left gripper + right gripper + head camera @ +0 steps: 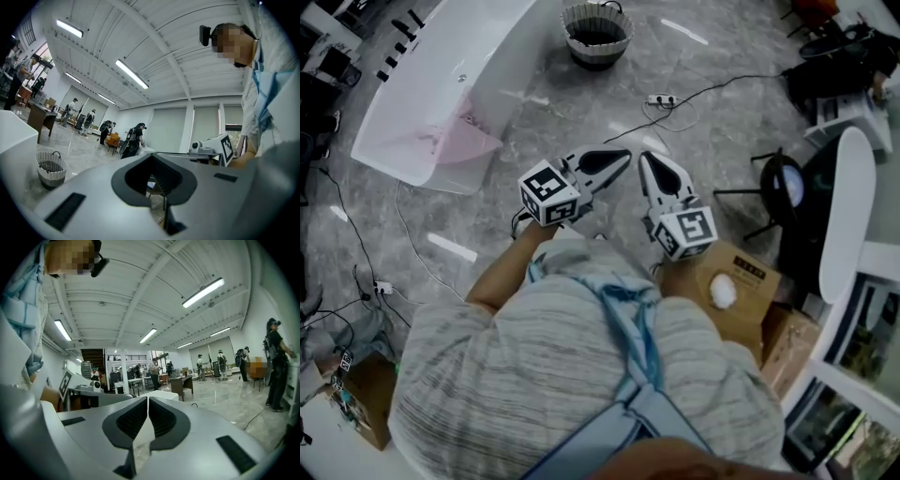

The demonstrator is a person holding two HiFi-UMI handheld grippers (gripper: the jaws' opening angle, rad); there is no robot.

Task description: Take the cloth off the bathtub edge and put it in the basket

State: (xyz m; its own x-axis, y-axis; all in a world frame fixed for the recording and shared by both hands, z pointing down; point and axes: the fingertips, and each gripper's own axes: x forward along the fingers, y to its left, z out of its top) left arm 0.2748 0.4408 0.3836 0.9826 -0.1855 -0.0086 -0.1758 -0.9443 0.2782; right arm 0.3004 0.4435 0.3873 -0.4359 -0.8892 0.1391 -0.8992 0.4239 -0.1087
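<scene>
Hanging over the near end of the long white bathtub (pixel 502 56), the pale pink cloth (pixel 459 141) lies forward and left of both tools, spread across the bathtub's width. The left hand-held gripper (pixel 622 159) is nearer to the bathtub than the right hand-held gripper (pixel 647 161). Both have jaws fully together and hold nothing. The round woven basket (pixel 598 54) stands beyond the bathtub's right side (well apart from the cloth). I judge the left should reach.
</scene>
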